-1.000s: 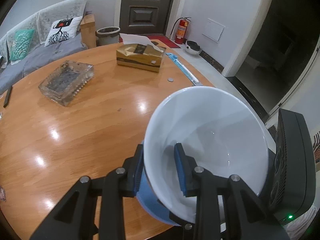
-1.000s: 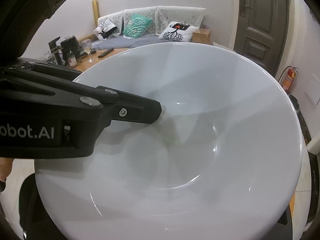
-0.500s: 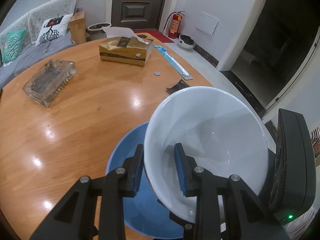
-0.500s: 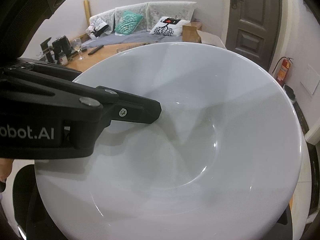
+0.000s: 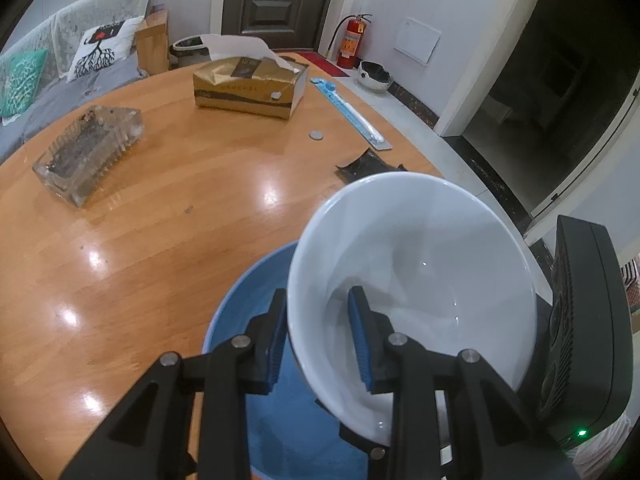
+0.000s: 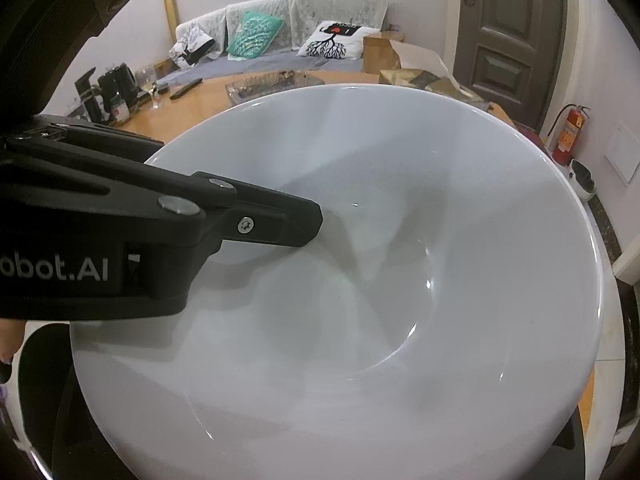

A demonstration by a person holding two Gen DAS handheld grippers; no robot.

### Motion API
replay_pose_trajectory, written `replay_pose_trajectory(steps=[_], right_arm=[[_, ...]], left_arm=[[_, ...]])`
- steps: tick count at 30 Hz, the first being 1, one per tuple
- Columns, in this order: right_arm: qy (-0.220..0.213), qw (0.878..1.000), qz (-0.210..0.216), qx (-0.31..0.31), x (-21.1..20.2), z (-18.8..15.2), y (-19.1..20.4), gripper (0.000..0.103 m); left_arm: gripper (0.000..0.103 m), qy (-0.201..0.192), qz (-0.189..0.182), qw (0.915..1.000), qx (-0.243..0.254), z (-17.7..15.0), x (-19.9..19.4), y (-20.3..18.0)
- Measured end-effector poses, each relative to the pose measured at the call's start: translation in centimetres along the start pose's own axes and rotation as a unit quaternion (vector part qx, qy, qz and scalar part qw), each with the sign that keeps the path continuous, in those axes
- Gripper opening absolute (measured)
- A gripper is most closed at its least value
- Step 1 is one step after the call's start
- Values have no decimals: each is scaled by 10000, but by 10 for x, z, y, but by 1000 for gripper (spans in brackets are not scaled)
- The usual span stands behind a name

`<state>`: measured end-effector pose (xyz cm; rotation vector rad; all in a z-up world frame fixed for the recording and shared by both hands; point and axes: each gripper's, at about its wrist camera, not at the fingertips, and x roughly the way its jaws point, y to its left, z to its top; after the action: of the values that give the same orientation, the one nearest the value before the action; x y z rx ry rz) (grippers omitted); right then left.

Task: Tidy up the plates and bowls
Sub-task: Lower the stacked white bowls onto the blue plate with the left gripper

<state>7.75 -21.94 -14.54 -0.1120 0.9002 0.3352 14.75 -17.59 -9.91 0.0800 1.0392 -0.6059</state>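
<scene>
My left gripper (image 5: 318,336) is shut on the rim of a white bowl (image 5: 424,280), one finger inside and one outside, and holds it tilted over a blue plate (image 5: 256,320) on the round wooden table (image 5: 160,220). In the right wrist view the white bowl (image 6: 380,300) fills the frame, and the left gripper's finger (image 6: 272,220) reaches into it from the left. My right gripper's own fingers are hidden under the bowl. Its black body (image 5: 580,320) shows at the right of the left wrist view.
On the table stand a glass ashtray (image 5: 88,152), a golden tissue box (image 5: 248,84), a coin (image 5: 316,135), a blue packaged strip (image 5: 352,112) and a dark scrap (image 5: 368,162). A sofa with cushions (image 6: 280,40) is beyond; glasses and a kettle (image 6: 116,80) stand at the far side.
The left gripper has drawn back with the white bowl, so the blue plate under it has come into view. The grip on the bowl is unchanged.
</scene>
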Motion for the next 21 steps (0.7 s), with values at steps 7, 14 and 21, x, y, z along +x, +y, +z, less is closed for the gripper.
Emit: replay_pose_trajectory(steps=[7,14,21], right_arm=[[149,9999,-4,-27,8,1,1,102],[261,9996,46,13,7,-2,9,102],[375,9992,147,1,8,-5,15,102]], left_arm=[[27,58,-49,10000,-1,-2,7,3],[27,171,-35,9998,83,-8,3,4],[27,249,-7,9996,134,-13,0,4]])
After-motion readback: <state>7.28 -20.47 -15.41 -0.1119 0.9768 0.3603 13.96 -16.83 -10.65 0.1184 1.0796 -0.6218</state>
